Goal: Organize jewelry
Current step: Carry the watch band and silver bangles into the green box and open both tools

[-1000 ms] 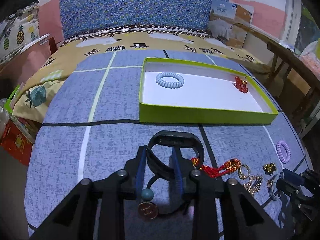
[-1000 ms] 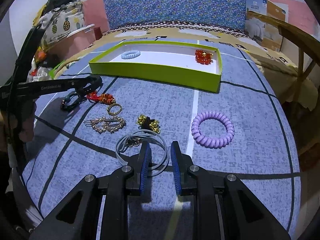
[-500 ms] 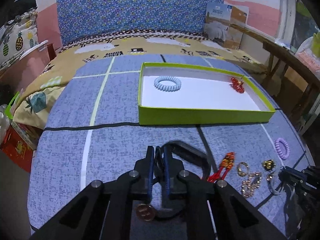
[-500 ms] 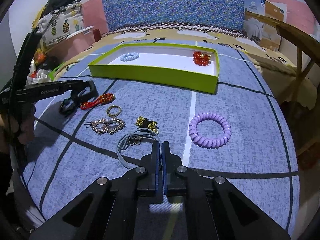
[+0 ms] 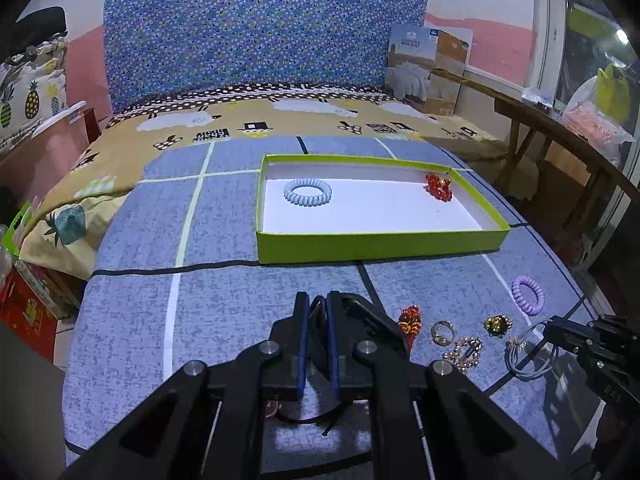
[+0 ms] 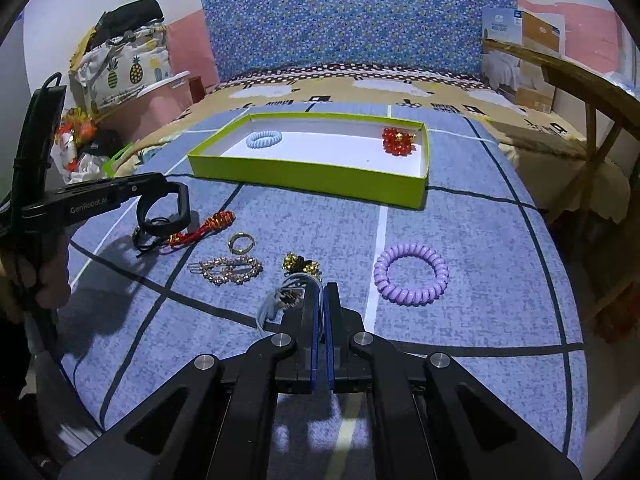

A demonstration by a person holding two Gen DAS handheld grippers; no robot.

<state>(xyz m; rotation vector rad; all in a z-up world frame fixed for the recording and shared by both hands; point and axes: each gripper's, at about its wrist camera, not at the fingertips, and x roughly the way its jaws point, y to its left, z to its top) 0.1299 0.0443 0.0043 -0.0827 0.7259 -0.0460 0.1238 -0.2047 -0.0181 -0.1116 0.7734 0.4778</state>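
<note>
Both claws have just been closing: the left gripper [image 5: 317,312] is now clamped on the black cord bracelet [image 6: 162,216], the right gripper [image 6: 322,296] on the grey-blue hair ties [image 6: 280,294], near the blue bedspread's [image 6: 480,240] front edge. Judged next: carrying both to the green-walled tray [image 6: 304,174].

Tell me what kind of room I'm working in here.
Most likely a bedroom at home: the work surface is a bed with a blue checked sheet, a padded floral headboard stands behind it, and a pineapple-print pillow sits to one side.
</note>
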